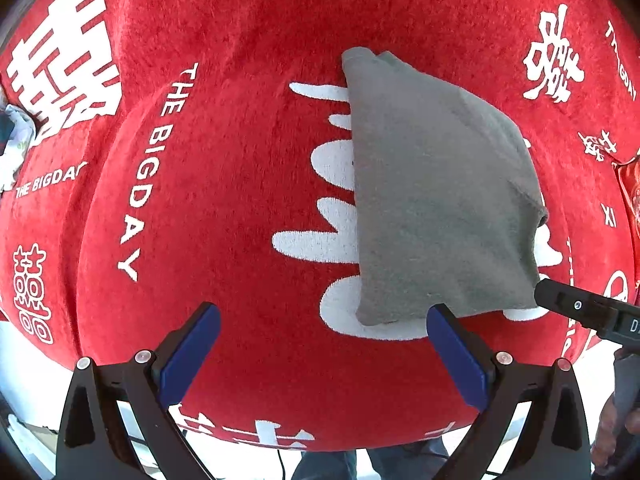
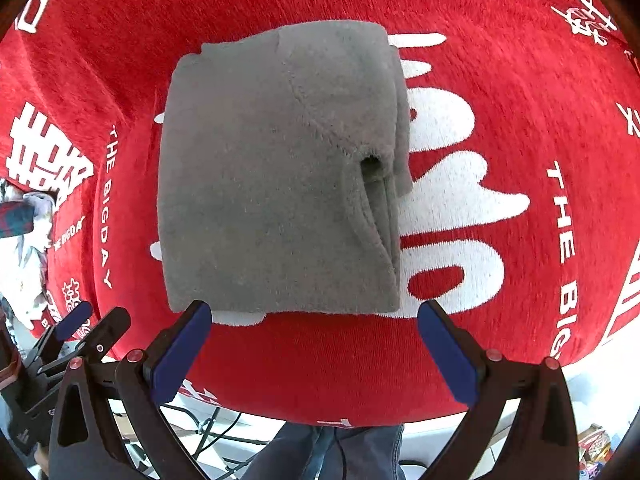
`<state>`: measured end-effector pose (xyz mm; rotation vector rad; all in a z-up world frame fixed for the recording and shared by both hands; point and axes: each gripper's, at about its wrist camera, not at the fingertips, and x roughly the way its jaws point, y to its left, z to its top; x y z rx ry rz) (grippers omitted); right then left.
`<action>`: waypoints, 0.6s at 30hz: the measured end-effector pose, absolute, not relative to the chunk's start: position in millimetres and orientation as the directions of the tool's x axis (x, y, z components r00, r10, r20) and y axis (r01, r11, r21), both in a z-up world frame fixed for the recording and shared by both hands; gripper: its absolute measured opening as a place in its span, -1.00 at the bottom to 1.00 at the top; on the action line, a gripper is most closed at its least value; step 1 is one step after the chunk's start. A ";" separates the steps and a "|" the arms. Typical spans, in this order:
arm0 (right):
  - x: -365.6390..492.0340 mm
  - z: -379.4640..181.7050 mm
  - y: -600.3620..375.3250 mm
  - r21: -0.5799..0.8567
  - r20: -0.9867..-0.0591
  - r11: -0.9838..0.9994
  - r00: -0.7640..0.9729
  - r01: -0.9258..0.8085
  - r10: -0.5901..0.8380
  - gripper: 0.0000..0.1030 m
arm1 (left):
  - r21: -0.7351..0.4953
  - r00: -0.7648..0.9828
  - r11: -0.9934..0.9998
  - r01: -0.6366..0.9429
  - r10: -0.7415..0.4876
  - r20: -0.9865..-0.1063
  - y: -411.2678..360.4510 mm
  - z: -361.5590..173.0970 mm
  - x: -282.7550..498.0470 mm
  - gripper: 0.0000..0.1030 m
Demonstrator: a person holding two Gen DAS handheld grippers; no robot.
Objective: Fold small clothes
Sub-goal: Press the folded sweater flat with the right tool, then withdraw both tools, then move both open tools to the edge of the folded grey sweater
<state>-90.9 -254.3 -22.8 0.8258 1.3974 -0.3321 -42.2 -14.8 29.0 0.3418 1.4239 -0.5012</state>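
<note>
The blue-padded fingers of the right gripper are being held wide apart, nothing between them, just near of a folded grey garment; the garment is being supported flat on a red cloth printed with white characters; the left gripper is likewise being held spread and empty, the garment lying to its far right.

One folded grey garment, one red cloth, two tools.

Both wrist views look down, close, sharing the grey garment
</note>
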 end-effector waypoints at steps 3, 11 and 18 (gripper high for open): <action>-90.3 -26.3 -257.0 0.317 -0.947 0.679 0.180 0.662 0.267 0.99 | -0.057 0.078 0.848 0.528 -0.115 -0.990 -15.1 29.0 -40.9 1.00; -90.1 -33.5 -268.5 0.330 -0.941 0.658 0.187 0.677 0.281 0.99 | -0.035 0.043 0.879 0.475 -0.063 -0.997 -0.3 6.5 -26.2 1.00; -95.5 -44.2 -292.9 0.330 -0.941 0.620 0.192 0.712 0.280 0.99 | -0.010 0.019 0.884 0.468 -0.021 -1.000 0.2 -10.4 -16.7 1.00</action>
